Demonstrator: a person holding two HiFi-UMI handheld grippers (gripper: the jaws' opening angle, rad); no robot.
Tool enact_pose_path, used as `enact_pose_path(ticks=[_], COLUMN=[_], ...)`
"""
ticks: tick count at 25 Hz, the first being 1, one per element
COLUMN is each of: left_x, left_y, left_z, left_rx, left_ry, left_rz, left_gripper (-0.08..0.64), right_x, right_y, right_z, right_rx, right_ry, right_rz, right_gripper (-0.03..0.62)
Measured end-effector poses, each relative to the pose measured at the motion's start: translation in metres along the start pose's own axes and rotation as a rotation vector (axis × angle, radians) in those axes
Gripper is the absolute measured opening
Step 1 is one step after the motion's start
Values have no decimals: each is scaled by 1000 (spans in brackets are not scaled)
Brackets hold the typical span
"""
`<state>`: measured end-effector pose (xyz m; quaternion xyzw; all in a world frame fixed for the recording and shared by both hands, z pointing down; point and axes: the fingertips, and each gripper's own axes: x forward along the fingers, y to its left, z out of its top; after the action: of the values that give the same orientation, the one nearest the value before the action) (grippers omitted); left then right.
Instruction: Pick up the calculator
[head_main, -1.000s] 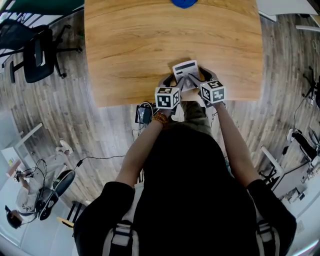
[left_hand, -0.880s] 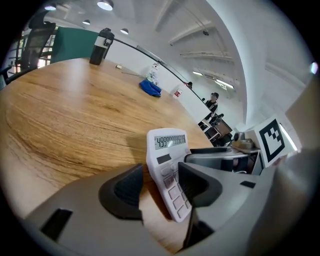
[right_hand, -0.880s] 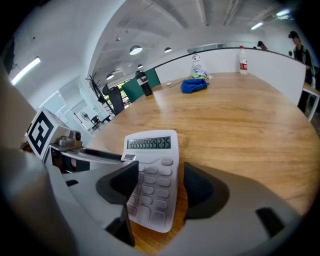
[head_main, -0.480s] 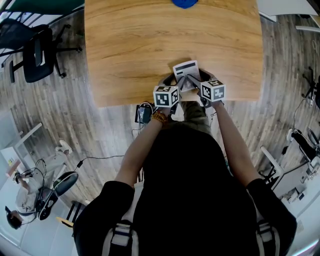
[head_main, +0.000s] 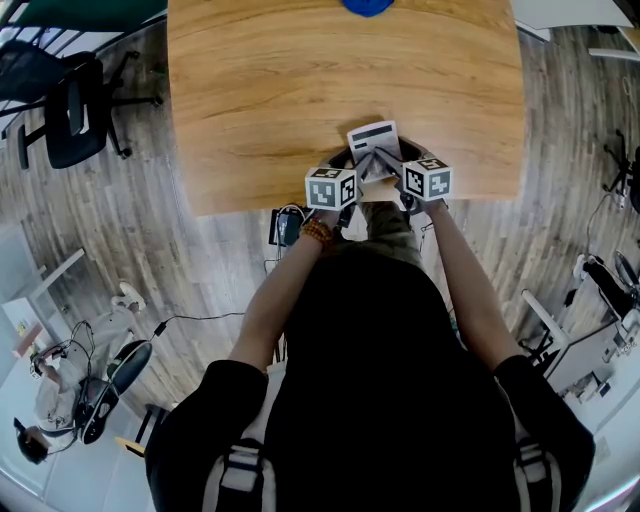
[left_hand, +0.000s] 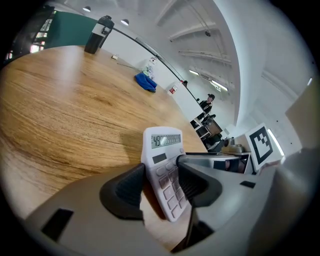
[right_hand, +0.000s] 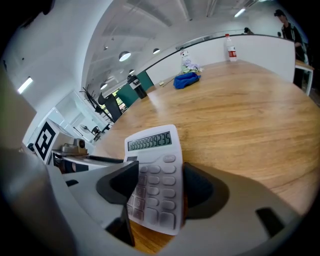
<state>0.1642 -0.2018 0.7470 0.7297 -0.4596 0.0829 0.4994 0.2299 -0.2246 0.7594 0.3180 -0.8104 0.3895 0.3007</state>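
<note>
Barely moved: calculator (head_main: 372, 137) stays clamped between left gripper (left_hand: 161, 186), right gripper (right_hand: 159, 189).

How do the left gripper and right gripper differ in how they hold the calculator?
The left gripper comes at the calculator from its left side; the right gripper from its right. In the left gripper view the calculator shows at a steep slant; in the right gripper view its keys face the camera. Both are shut on it.

Smooth matt plastic calculator (right_hand: 152, 175); lightly glossy wood-grain table (head_main: 260, 90).
</note>
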Motion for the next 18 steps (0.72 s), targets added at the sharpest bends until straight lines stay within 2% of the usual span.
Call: enact_pose_path(ticks=[4,9,18], left_x=[1,3,4], left_y=[-1,-4,-3], left_z=[1,1,10], left_rx=[-5,61,74], left_ry=[1,17,-14], left_rz=[-10,-16,6], left_gripper=[225,225,226], right_x=[-1,-1,-5], right_y=[-2,-2,3], right_z=[1,0,-7], right_rx=[50,51,91], right_ry=[-6,-5,-1], right_rz=[18,20,37], right_gripper=[298,304,308])
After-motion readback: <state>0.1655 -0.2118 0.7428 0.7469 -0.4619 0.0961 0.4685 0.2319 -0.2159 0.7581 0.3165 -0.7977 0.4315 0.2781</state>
